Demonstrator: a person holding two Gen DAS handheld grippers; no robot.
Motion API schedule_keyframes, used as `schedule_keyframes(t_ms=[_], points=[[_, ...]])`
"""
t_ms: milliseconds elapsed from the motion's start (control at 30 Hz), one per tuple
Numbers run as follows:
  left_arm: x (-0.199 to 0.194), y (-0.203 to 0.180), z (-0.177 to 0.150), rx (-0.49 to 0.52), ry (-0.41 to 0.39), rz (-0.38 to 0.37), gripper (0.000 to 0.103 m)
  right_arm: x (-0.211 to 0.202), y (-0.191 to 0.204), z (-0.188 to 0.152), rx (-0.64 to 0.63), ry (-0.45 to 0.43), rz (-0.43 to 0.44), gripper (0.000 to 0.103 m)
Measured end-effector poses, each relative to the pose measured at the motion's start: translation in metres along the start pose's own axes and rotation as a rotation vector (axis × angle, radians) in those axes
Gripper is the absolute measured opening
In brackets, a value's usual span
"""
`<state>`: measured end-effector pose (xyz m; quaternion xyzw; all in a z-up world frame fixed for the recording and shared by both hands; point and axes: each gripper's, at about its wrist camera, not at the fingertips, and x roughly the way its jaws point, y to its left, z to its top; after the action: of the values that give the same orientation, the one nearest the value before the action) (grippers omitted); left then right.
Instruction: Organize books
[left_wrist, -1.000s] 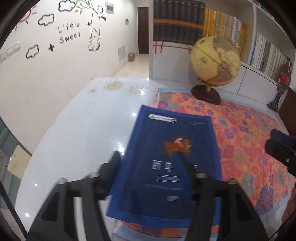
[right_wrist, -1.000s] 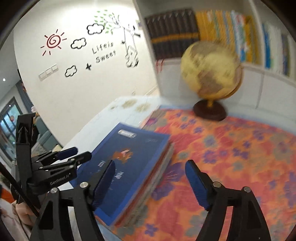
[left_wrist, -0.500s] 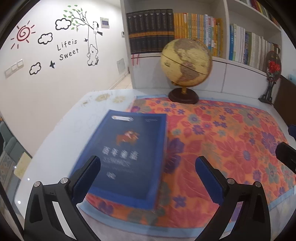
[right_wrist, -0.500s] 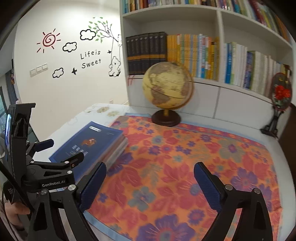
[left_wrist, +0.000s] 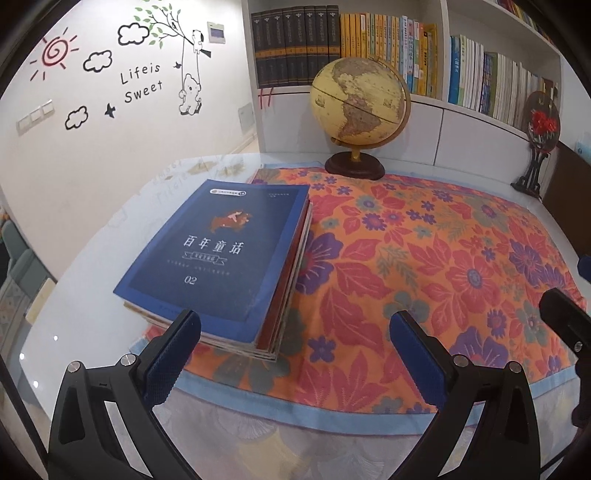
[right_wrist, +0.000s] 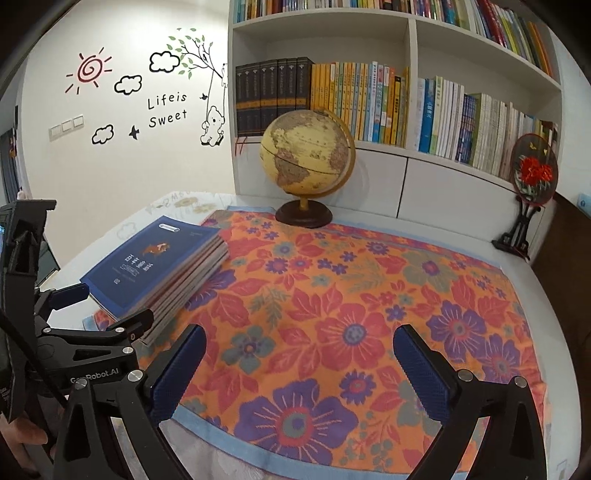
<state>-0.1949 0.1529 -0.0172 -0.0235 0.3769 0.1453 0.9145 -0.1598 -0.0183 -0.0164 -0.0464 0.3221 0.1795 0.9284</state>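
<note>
A stack of several thin books with a dark blue book (left_wrist: 221, 251) on top lies on the left part of the flowered orange cloth (left_wrist: 424, 258). The stack also shows in the right wrist view (right_wrist: 155, 266), left of centre. My left gripper (left_wrist: 295, 350) is open and empty, held back from the stack's near edge. My right gripper (right_wrist: 299, 362) is open and empty above the cloth's near edge, to the right of the stack. The left gripper (right_wrist: 107, 306) appears in the right wrist view beside the stack.
A globe (left_wrist: 360, 107) on a dark round base stands at the back of the table. A red flower ornament (right_wrist: 533, 170) on a black stand is at the back right. Filled bookshelves (right_wrist: 388, 107) rise behind. The white table (left_wrist: 92, 314) extends left of the cloth.
My left gripper let go of the blue book on top of the stack, opened and drew back. My right gripper also pulled back and rose, away from the stack.
</note>
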Motion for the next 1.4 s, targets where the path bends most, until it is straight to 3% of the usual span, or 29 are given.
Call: schedule_keyframes(t_ms=[467, 1133, 1400], points=[[-0.007, 0.004, -0.001, -0.014, -0.060, 0.057, 0.103, 0.002, 0.000, -0.003, 0.034, -0.024, -0.027, 0.101], [0.002, 0.018, 0.000, -0.058, -0.073, 0.109, 0.103, 0.024, 0.016, -0.005, 0.034, -0.009, -0.011, 0.101], [0.004, 0.019, 0.000, -0.061, -0.074, 0.113, 0.103, 0.021, 0.014, -0.002, 0.059, -0.064, 0.013, 0.101]])
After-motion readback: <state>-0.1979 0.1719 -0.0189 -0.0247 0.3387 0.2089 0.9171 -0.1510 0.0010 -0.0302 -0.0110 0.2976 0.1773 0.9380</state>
